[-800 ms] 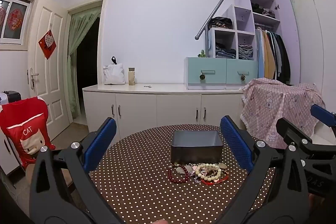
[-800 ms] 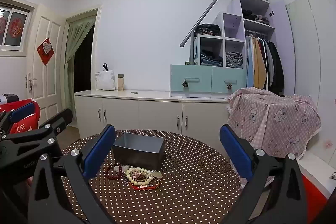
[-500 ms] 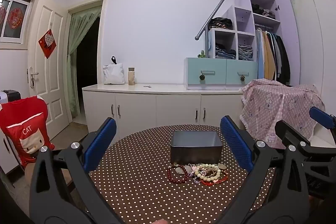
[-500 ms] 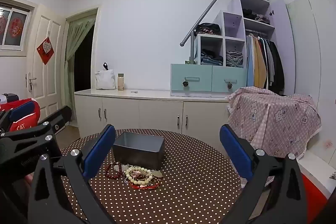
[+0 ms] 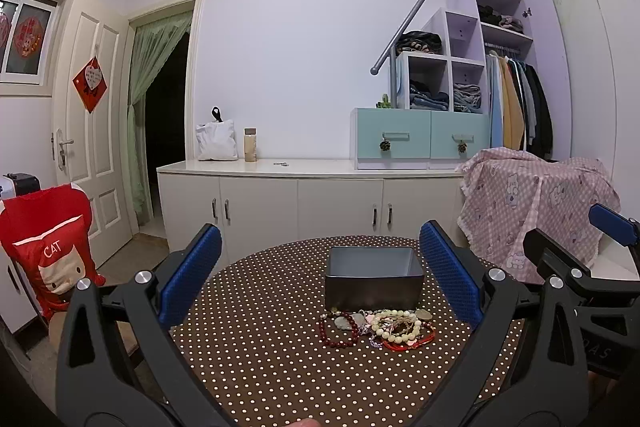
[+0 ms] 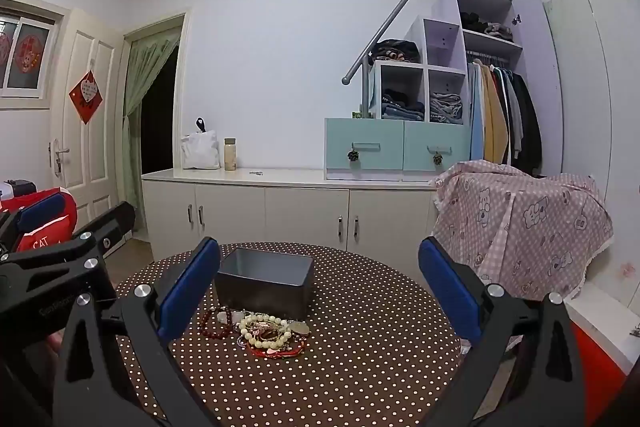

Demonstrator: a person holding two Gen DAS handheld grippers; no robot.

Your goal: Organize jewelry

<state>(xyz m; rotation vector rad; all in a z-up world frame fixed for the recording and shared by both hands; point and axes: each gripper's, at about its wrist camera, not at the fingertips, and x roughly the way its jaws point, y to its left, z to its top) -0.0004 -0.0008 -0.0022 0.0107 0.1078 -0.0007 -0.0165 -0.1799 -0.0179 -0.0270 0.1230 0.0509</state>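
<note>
Setting: a round counter [image 5: 280, 347] under a brown cloth with white polka dots, in a bedroom with white cabinets and an open wardrobe behind it.

Left tongs [image 5: 320, 283]: blue-padded fingers spread wide apart and holding nothing, hovering above the near edge of the counter and aimed at the box and the jewelry. The wide spread looks like readiness for a first pick.

Right tongs [image 6: 320, 283]: also wide apart and empty, raised over the near edge just beside the left pair; the pile sits left of centre in its view.

Jewelry: a tangled pile of bracelets [image 5: 378, 327] lies on the cloth, touching or just in front of the box's near wall. A dark red bead bracelet [image 5: 338, 330] sits at its left, a cream pearl-like bead bracelet [image 5: 394, 325] in the middle and a thin red cord bracelet [image 5: 410, 343] at the near right.

Container: an open, rectangular dark grey metal box [image 5: 374, 285] stands behind the pile. The low camera angle hides its floor, so whether it holds anything cannot be told.

Placement: the box beside the pile keeps each transfer short; it is probably the destination.

Progress: sorting appears not yet begun.

Risk: the interlocked strands may lift together.
</note>
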